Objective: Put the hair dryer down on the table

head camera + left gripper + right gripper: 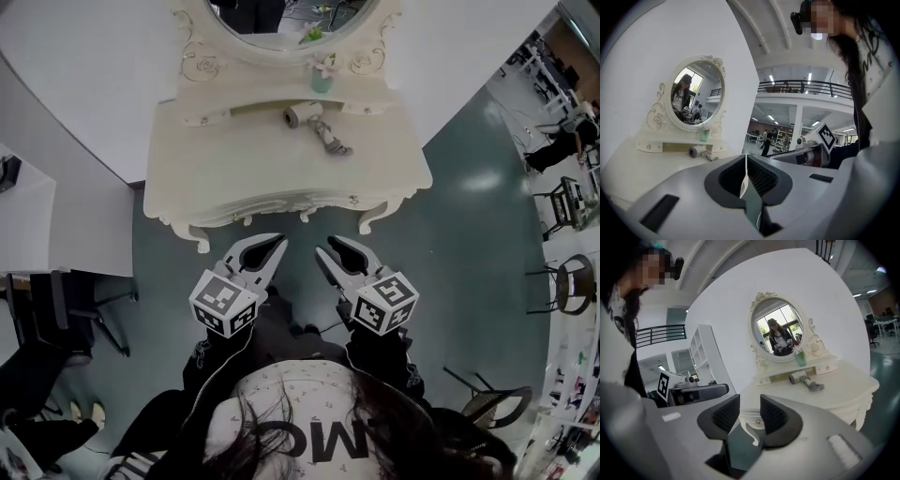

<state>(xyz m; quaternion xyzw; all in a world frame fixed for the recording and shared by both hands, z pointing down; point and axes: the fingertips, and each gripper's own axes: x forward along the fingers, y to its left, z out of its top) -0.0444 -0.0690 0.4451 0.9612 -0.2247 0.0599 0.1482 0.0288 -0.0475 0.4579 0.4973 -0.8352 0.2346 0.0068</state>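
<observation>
Grey ribbed pads on the right claw (pixel 750 405) stand parted with nothing between them; only the carved table edge and the floor show through the gap. The left claw (pixel 746 158) is clenched pad to pad on nothing. Both hang side by side in front of the person, just short of the front edge of the cream, scroll-carved dressing worktop (pixel 234 178). The pale grey hair dryer (pixel 302 115) already lies on its side toward the back of the worktop, well apart from both claws and near a small green cup (pixel 321 82) below the oval mirror (pixel 281 23). The placing looks done, so doing this step well means holding both claws clear of the worktop and not nudging the dryer.
</observation>
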